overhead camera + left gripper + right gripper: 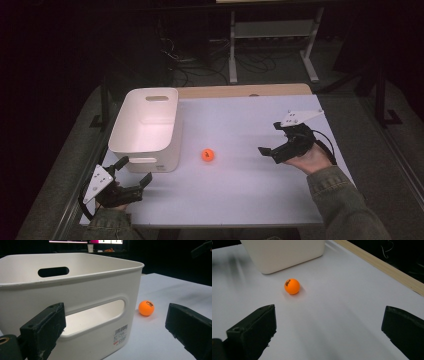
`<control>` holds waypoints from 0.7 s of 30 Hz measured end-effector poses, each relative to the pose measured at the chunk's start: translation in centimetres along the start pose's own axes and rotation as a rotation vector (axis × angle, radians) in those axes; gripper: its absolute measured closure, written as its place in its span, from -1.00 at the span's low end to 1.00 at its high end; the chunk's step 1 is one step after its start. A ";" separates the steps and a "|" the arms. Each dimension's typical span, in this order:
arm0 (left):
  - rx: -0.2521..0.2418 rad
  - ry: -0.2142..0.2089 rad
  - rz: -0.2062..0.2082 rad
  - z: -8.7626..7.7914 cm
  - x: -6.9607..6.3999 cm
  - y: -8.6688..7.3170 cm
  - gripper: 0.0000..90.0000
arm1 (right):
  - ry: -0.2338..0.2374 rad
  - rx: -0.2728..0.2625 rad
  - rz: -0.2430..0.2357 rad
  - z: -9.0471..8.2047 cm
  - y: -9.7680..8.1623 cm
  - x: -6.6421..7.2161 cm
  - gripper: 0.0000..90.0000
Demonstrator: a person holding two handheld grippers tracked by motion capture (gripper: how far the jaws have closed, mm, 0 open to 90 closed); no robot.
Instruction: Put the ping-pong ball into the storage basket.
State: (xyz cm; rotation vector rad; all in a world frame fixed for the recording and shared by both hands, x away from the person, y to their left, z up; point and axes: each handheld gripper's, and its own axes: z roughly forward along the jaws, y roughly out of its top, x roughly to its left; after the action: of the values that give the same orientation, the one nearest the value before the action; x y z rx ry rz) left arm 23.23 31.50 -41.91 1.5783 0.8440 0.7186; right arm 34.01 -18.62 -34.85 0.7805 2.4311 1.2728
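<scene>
A small orange ball (pixel 208 155) lies on the white table (pixel 250 190), just right of a white plastic bin (pixel 146 129) with handle slots. My left gripper (pixel 134 171) is open at the near left corner, close to the bin's front wall (pixel 82 315), and it sees the ball (pixel 146 308) past the bin's corner. My right gripper (pixel 270 138) is open at the right side of the table, pointing left toward the ball (pixel 292 286), a good gap away. Nothing is between either pair of jaws. The bin (pixel 282 253) appears empty inside.
A wooden strip (pixel 245 91) runs along the table's far edge. Beyond it stand a white metal frame (pixel 272 42) and tangled cables (pixel 200 62) on the dark floor. Open white surface lies between the ball and my right gripper.
</scene>
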 end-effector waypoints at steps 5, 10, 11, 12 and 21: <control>-0.001 0.000 0.000 0.0 0.0 0.0 -0.94 | 0.014 0.017 -0.008 0.5 0.4 0.1 -1.00; 0.000 -0.004 -0.002 0.0 0.0 0.0 -0.94 | 0.024 0.033 -0.021 1.2 0.8 0.3 -1.00; 0.000 -0.004 -0.001 0.0 0.0 0.0 -0.94 | 0.028 0.036 -0.021 1.4 0.9 0.3 -1.00; 0.000 -0.003 -0.001 0.0 0.0 0.0 -0.94 | 0.031 0.038 -0.025 1.5 0.9 0.3 -1.00; 0.000 -0.003 0.000 0.0 0.0 0.0 -0.94 | 0.043 0.053 -0.029 2.5 1.2 0.4 -1.00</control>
State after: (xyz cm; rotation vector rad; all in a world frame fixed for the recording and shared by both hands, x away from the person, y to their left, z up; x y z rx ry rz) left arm 23.24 31.47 -41.93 1.5790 0.8422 0.7155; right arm 35.30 -16.14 -35.28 0.7367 2.5100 1.2320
